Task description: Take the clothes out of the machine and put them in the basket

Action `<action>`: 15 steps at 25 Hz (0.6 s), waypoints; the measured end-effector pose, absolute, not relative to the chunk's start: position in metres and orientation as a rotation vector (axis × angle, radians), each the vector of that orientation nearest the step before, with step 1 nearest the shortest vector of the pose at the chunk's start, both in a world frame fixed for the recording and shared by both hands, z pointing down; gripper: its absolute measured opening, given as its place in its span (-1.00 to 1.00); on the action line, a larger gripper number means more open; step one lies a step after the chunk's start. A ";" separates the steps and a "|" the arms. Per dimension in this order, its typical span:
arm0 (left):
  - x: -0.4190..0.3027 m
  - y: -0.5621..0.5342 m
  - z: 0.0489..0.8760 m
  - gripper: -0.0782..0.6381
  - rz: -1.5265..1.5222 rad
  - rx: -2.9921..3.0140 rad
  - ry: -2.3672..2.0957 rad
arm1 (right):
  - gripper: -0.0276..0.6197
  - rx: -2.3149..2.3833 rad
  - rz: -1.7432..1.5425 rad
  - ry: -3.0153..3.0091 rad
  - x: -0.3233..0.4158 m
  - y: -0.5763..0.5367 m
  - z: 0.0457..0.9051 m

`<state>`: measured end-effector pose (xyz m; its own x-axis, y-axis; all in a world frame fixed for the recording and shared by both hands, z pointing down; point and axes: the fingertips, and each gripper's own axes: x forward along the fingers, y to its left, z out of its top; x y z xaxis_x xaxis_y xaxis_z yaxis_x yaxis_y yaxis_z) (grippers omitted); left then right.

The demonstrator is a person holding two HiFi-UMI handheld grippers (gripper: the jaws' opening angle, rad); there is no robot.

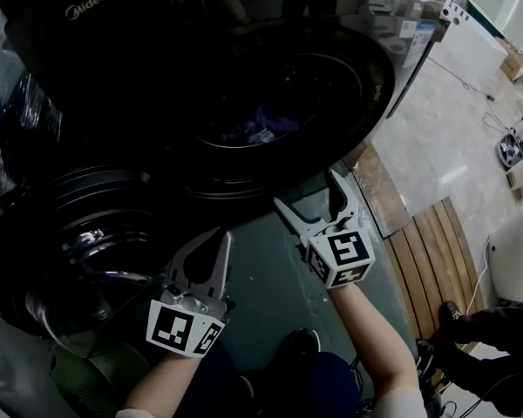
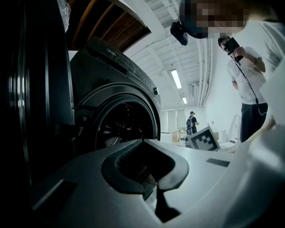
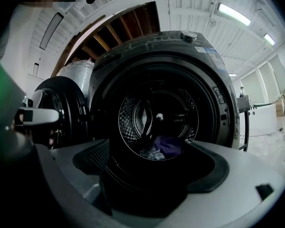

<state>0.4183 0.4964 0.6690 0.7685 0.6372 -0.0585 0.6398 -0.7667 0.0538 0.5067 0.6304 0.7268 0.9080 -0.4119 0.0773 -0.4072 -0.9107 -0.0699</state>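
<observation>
While both forearms extend toward the machine (image 1: 379,77), the right tool (image 1: 307,190) faces its drum opening with jaws spread and empty. The left tool (image 1: 220,238), jaws pressed together on nothing, sits beside the machine's open door (image 1: 44,251). The clothes (image 3: 164,146) lie inside the drum, well apart from both tools.

The pale grey plastic left gripper (image 1: 222,235) and right gripper (image 1: 305,188) each carry a white cube (image 1: 342,258) with black square markers. Dark ribbed pads (image 3: 92,158) line their jaws.
</observation>
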 end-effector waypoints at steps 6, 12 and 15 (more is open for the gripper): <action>0.413 0.496 0.673 -0.72 -0.069 2.895 1.068 | 0.54 -3.037 -0.157 0.631 0.540 0.626 0.737; 0.411 0.492 0.678 -0.72 -0.065 2.899 1.047 | 0.53 -3.048 -0.189 0.625 0.586 0.614 0.739; 0.414 0.489 0.678 -0.72 -0.067 2.895 1.030 | 0.52 -3.032 -0.192 0.617 0.609 0.607 0.738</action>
